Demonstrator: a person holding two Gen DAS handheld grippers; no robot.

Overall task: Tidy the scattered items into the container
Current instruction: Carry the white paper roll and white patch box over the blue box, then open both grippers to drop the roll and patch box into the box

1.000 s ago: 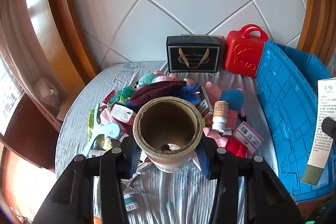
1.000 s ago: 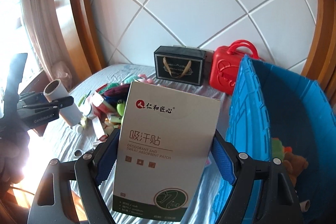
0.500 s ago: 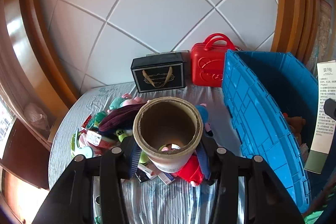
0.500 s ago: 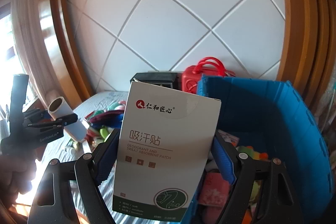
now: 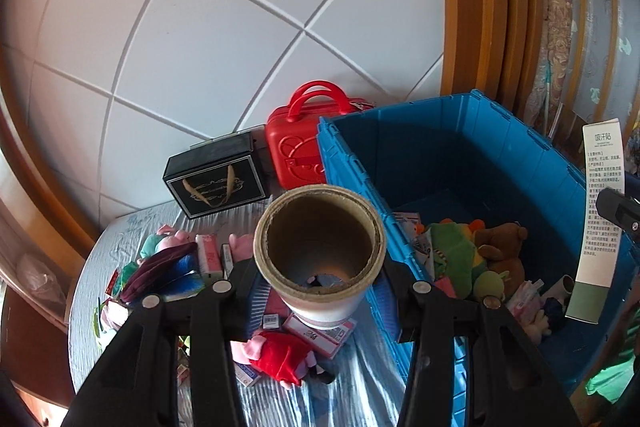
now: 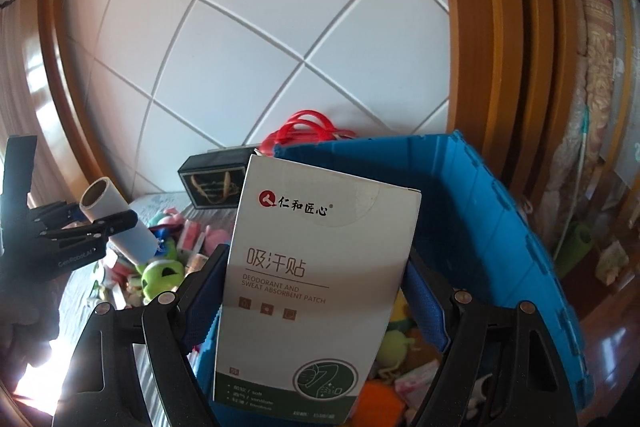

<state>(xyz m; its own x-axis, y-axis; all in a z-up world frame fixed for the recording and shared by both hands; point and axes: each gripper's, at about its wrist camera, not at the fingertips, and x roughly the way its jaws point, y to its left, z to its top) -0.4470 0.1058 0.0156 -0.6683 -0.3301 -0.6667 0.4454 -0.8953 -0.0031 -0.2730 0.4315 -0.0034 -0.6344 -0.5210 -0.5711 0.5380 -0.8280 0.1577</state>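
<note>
Beside the blue crate [image 5: 472,163], on its outer side, the left claw [image 5: 320,279] grips a cardboard tube [image 5: 320,251] above the cluttered bed [image 5: 132,227]. Over the crate's near edge, the right claw [image 6: 316,287] clamps a white patch box [image 6: 316,267], upright above the plush toys [image 5: 472,259] inside.

I logged: cardboard tube [image 5: 320,251] matt brown inside, white outside | paper box [image 6: 316,291] smooth, faint sheen | blue crate [image 5: 472,163] ribbed plastic | red case [image 5: 296,151] glossy, probably plastic | bedsheet [image 5: 360,387] crinkled cloth | plush toys [image 5: 500,247] fuzzy.
</note>
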